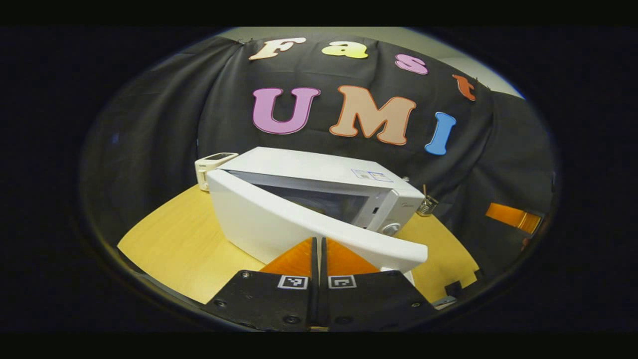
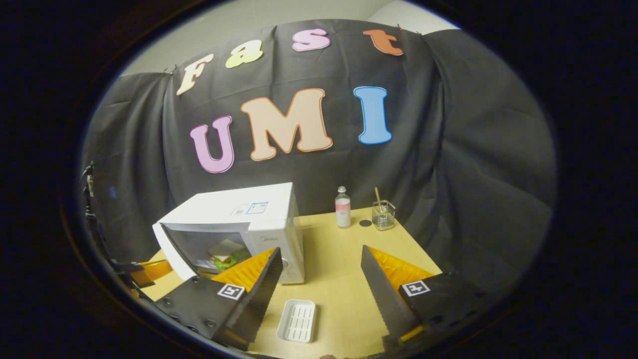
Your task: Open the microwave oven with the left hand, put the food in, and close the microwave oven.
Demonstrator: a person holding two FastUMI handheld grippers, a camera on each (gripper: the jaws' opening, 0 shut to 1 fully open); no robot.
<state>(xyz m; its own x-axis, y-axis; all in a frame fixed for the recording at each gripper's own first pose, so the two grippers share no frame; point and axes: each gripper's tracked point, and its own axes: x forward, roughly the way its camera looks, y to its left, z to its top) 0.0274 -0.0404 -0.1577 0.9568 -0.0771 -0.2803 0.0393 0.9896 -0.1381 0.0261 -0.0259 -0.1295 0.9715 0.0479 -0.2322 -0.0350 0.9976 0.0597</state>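
The white microwave (image 1: pixel 319 172) stands on the wooden table (image 1: pixel 184 239) with its door (image 1: pixel 279 224) swung partly open. My left gripper (image 1: pixel 319 240) is shut with nothing between its fingers, and its tips rest against the door's outer face near the lower edge. In the right gripper view the microwave (image 2: pixel 259 214) shows its cavity, and the food (image 2: pixel 227 252), a sandwich on something green, lies inside. The door (image 2: pixel 169 252) hangs out to the left. My right gripper (image 2: pixel 320 254) is open and holds nothing, just right of the microwave's front corner and above the table.
A white slotted tray (image 2: pixel 297 320) lies on the table (image 2: pixel 339 279) between my right fingers. A small bottle (image 2: pixel 342 207), a dark disc (image 2: pixel 365 223) and a glass with a stick (image 2: pixel 383 214) stand at the back. A small white appliance (image 1: pixel 214 164) sits behind the microwave.
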